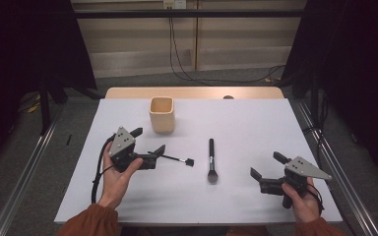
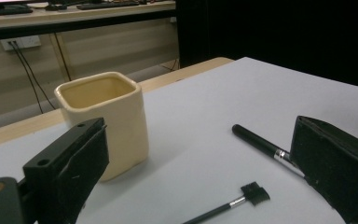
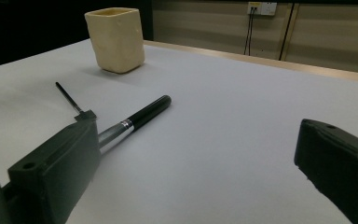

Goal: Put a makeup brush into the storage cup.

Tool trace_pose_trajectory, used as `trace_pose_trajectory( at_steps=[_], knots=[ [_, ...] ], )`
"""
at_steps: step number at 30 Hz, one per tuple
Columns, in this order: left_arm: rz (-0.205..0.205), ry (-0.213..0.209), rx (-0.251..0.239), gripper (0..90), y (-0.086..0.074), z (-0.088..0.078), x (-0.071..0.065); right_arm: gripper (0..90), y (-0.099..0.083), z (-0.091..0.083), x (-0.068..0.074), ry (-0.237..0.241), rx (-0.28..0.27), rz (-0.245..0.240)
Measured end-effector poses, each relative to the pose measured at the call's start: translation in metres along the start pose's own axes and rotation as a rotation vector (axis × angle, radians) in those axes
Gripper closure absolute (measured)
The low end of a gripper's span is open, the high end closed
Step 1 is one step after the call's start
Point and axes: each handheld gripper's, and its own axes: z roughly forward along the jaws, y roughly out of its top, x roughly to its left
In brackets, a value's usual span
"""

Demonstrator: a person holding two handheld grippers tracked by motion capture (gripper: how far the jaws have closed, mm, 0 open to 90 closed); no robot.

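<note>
high view: both grippers [image 1: 150, 140] [image 1: 265, 164] gape wide, empty, flanking the brush [image 1: 211, 160].

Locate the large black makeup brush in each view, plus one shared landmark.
High view: large makeup brush lies centre, bristles toward the person.
Left gripper view: handle right of centre, running behind the right jaw.
Right gripper view: handle left of centre.
Shared landmark: cream cup.

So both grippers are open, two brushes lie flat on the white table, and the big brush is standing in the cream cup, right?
Not quite. The big brush is not in the cup; it lies flat on the table, apart from the cup, as the high view shows. The rest holds: the small brush also lies flat, and the left gripper and right gripper are open.
</note>
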Motion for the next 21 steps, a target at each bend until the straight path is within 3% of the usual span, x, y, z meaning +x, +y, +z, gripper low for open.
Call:
trace_pose_trajectory(
  at_steps=[8, 21],
  knots=[
    [0.034, -0.026, 0.011, 4.2, 0.007, 0.018, -0.002, 0.0, 0.0, 0.0, 0.0, 0.002, -0.001, -0.003],
    [0.029, -0.042, 0.047, 4.0, 0.012, 0.033, 0.01, 0.0, 0.0, 0.0, 0.0, 0.005, 0.003, -0.003]
  ],
)
